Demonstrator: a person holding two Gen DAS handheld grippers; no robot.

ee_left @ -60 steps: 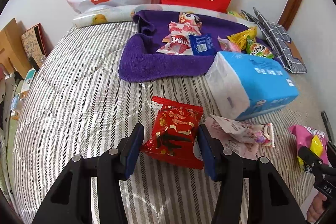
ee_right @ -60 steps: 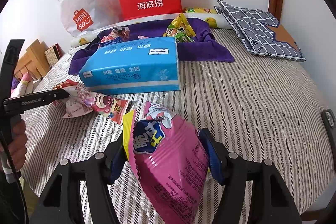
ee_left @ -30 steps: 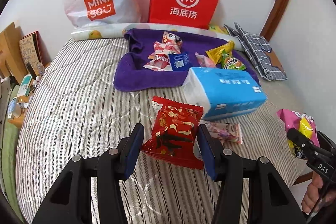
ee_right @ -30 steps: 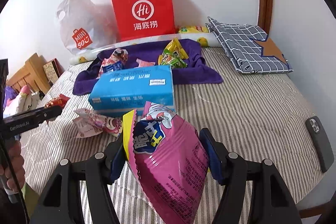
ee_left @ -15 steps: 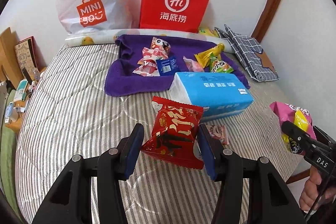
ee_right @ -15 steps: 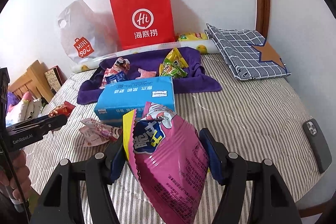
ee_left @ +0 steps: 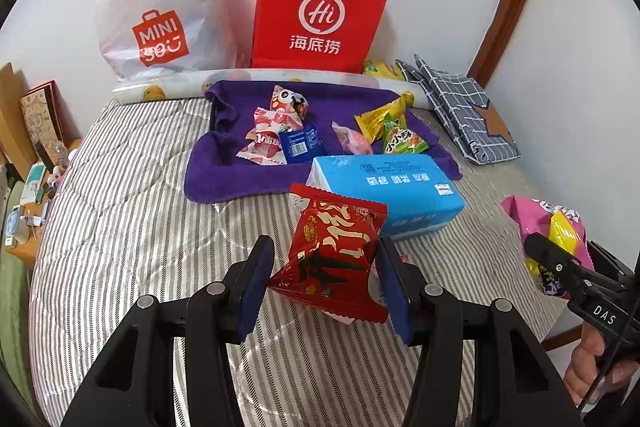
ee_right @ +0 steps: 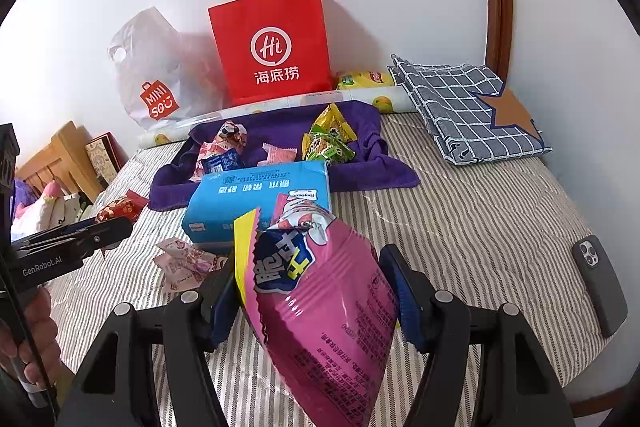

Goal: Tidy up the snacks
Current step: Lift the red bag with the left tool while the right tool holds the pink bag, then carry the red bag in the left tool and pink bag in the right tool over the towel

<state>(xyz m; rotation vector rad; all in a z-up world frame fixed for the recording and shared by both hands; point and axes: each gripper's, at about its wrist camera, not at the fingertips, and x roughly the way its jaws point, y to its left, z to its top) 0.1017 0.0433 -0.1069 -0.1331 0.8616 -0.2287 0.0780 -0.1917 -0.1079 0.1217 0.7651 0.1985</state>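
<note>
Bed (ee_left: 120, 227): both grippers raised, gripping snacks.

bright even light, sharp, fisheye-warped black edges

Glossy red foil on the red snack packet (ee_left: 334, 251), creased and catching light. The pink chip bag (ee_right: 320, 307) is shiny plastic film, smooth with soft wrinkles. Matt black plastic on the left gripper (ee_left: 322, 283) and right gripper (ee_right: 314, 297), with blue pads that look rubbery, though it's hard to be sure. Soft, fuzzy cloth on the purple towel (ee_left: 224, 167). Quilted striped fabric on the bed (ee_left: 120, 227). The red bag (ee_left: 320, 7) is matt paper; the tissue pack (ee_left: 400, 195) is sleek blue plastic wrap.
</note>
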